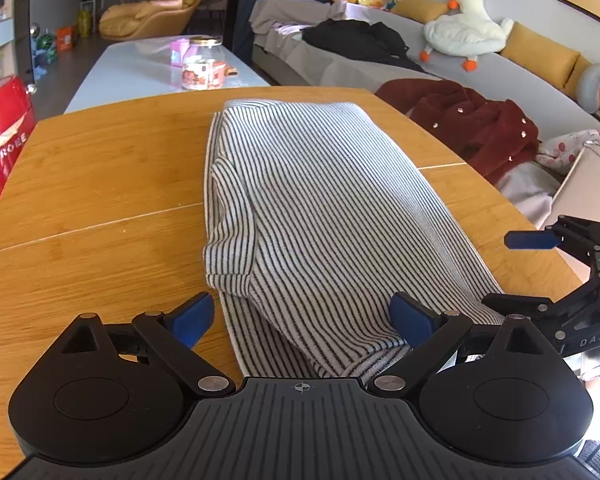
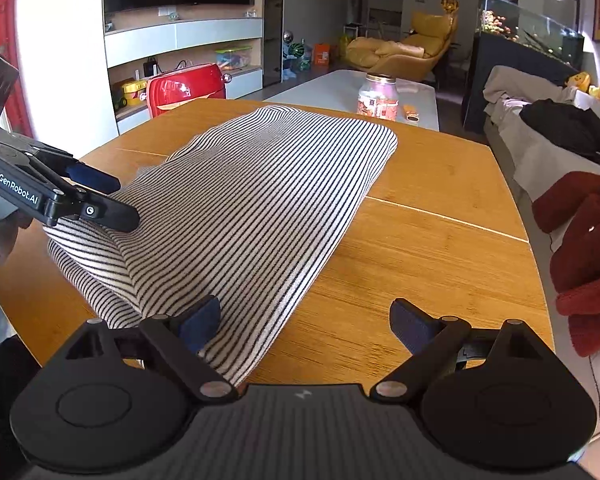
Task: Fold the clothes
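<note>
A black-and-white striped garment (image 1: 312,200) lies folded lengthwise on the wooden table (image 1: 100,168), with a sleeve folded over its left side. My left gripper (image 1: 302,320) is open, its jaws wide apart over the garment's near end. My right gripper (image 2: 306,322) is open too, at the garment's (image 2: 252,196) near right corner; its left fingertip (image 2: 202,320) rests on the cloth. Each gripper shows in the other's view: the right one (image 1: 540,272) at the table's right edge, the left one (image 2: 96,196) over the cloth's left end.
The wooden table (image 2: 440,248) has a seam across it. A grey sofa (image 1: 480,72) with a red coat (image 1: 472,120), black clothes and a plush goose stands to the right. A white coffee table with a jar (image 1: 202,64) lies beyond. A red case (image 1: 0,136) stands left.
</note>
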